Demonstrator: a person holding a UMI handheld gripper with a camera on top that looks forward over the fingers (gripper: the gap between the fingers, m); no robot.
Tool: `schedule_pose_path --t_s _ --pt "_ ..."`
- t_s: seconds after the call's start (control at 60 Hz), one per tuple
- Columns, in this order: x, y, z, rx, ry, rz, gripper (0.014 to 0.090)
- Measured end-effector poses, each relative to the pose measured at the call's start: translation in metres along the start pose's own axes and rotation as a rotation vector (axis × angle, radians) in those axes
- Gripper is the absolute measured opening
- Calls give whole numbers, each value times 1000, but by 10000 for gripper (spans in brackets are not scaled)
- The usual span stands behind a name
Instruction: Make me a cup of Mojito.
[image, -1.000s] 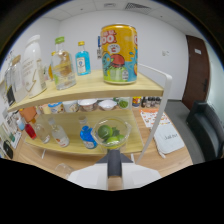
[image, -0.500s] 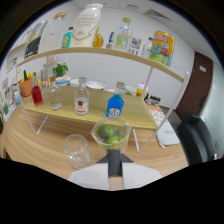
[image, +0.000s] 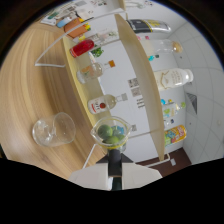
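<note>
We've got the tool (image: 114, 159) clenched on a small clear cup (image: 111, 134) w/ lime pieces (image: 111, 135) in it, held just ahead of the fingers, above the table (image: 25, 90). View's rolled hard, so the cup's long axis looks tipped sideways, mouth pointing toward the empty glass (image: 53, 129) beside it. We judge we're at an early-mid stage: limes not yet in the glass. Still left: liquor from the shelf (image: 95, 75) bottles, soda, etc.

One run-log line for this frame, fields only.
gripper: shut on cup of limes | view: rolled sideways | empty glass: on table beside cup | shelf bottles: beyond
</note>
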Motion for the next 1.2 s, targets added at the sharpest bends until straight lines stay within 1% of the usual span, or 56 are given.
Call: schedule_pose_path --t_s 0.183,0.35,0.45,0.683,0.783,0.933,1.017,1.067,1.2 --pt "-2 -18 3 97 39 -276 151" --pt "-3 -31 2 159 61 -439 153" --pt "-5 -38 2 184 69 -490 153" --pt "-7 -40 0 193 59 -466 153" --pt "0 -40 -8 180 32 -328 151" --pt "27 -33 -23 147 -13 106 153" --pt "36 -16 -26 119 -55 386 153" --pt "36 -4 -27 108 -102 540 154" --pt "17 43 -19 28 -198 841 153"
